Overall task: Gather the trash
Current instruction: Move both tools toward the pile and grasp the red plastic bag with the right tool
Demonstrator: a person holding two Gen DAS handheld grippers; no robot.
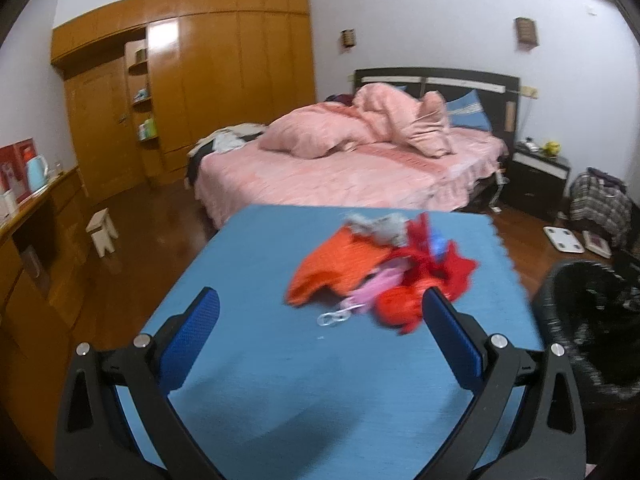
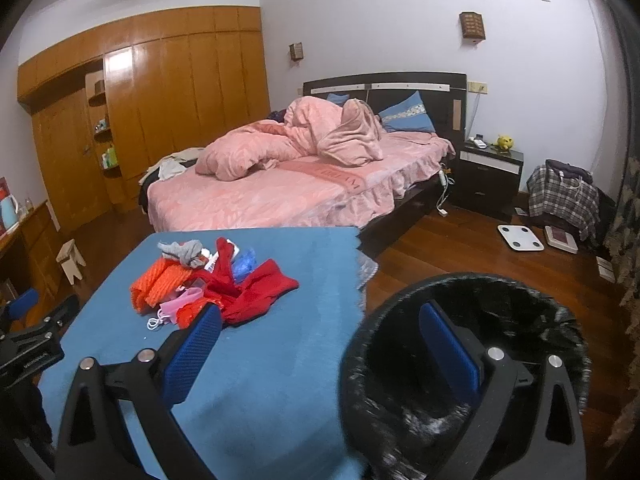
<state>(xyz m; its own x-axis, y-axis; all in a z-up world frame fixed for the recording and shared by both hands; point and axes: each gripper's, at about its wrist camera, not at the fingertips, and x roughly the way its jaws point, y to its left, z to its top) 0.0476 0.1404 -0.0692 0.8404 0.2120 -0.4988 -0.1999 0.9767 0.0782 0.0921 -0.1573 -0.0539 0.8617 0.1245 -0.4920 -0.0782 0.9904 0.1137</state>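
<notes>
Trash pile (image 1: 376, 272) of red, orange, pink and grey scraps lies mid-frame on the blue mat (image 1: 248, 360), beyond your left gripper (image 1: 320, 316), jaws released. Your right gripper (image 2: 320, 330), also spread, hangs over the black bin (image 2: 520, 300) lower right.

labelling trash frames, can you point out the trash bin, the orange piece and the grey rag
trash bin (image 2: 472, 284), right wrist view, on its far black rim
orange piece (image 1: 340, 266), left wrist view, on its flat middle
grey rag (image 2: 188, 254), right wrist view, on its crumpled middle
</notes>
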